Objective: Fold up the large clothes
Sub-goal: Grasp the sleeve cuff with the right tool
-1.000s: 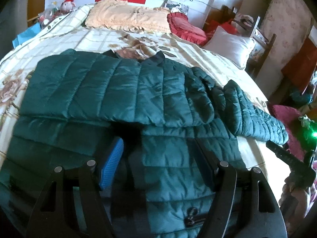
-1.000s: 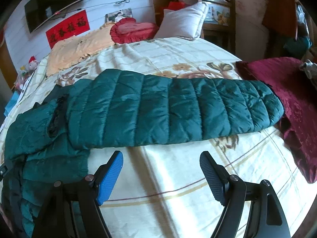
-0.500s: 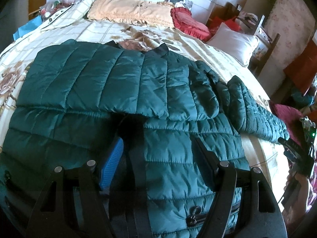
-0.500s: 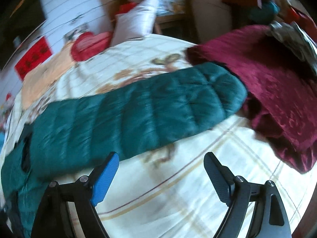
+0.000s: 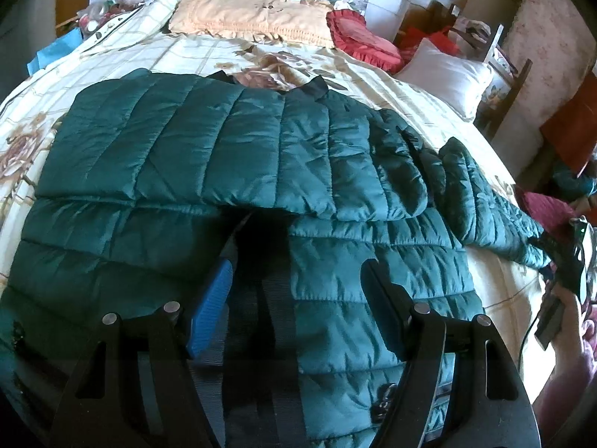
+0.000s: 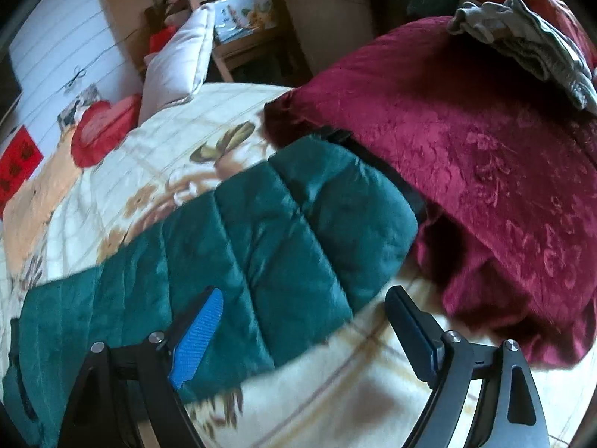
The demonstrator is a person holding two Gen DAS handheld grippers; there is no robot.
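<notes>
Both pairs of fingers stand apart with nothing pinched. The left gripper [image 5: 296, 291] hangs over the lower front of the jacket [image 5: 231, 156], its blue pad [image 5: 211, 306] close above the dark zip strip and the black one over the quilted panel; the pads press on nothing that I can see. The right gripper [image 6: 304, 321] is spreading its jaws wider. The end of the sleeve [image 6: 261, 246] lies partly between them, under the blue pad [image 6: 196, 336], while the black pad [image 6: 410, 332] is over bare bedspread [image 6: 335, 392]; neither grips the cloth.

The green quilted jacket lies flat on the bed, front up, collar toward the pillows. One sleeve is folded across the chest in a broad band. The other sleeve stretches out sideways to the bed's edge, and its cuff ends touching a crimson blanket [image 6: 485, 156], which is heaped there. A grey garment [image 6: 530, 48] sits on top of that blanket.

At the head of the bed are a peach pillow [image 5: 253, 15], a red cushion [image 5: 362, 37] and a white pillow [image 5: 447, 74]. A hand [image 5: 571, 354] shows at the right edge of the left view.
</notes>
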